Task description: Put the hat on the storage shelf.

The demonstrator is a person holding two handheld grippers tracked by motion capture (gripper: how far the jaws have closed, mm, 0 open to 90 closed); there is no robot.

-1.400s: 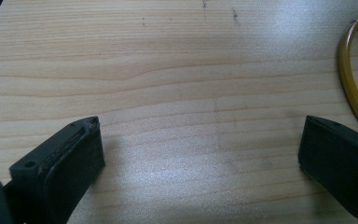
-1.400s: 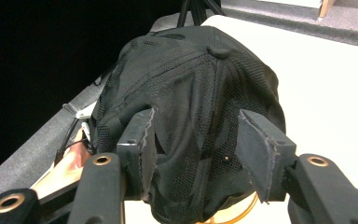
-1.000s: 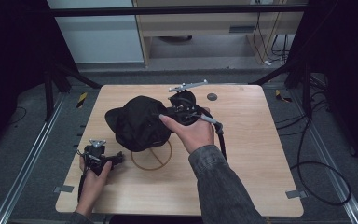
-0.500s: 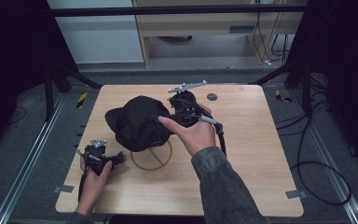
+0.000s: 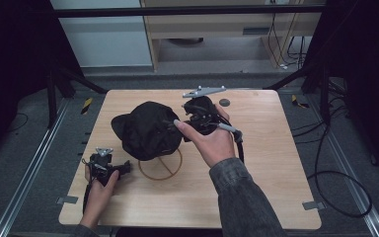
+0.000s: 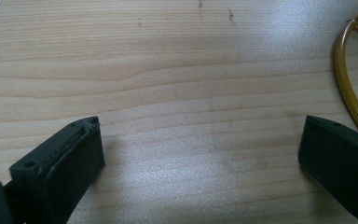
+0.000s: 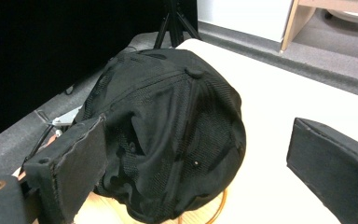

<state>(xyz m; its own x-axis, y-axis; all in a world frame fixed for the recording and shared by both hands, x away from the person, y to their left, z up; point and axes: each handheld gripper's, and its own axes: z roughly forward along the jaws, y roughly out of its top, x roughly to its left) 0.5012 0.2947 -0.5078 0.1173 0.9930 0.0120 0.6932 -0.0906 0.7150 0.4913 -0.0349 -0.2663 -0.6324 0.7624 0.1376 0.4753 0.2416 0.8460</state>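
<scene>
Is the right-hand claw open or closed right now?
Open: the right gripper has its jaws wide apart, facing the black cap.

Grey floor (image 5: 39, 163) around a pale wooden table (image 5: 276, 163), light cabinet (image 5: 217, 24) behind, dark curtains (image 5: 10, 49) aside.

Black cap (image 5: 150, 129) blocks the table (image 5: 276, 163) centre; right half lies open.

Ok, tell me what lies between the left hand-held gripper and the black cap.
High view: bare table and the near arc of the yellow ring separate the left hand-held gripper from the black cap.
</scene>
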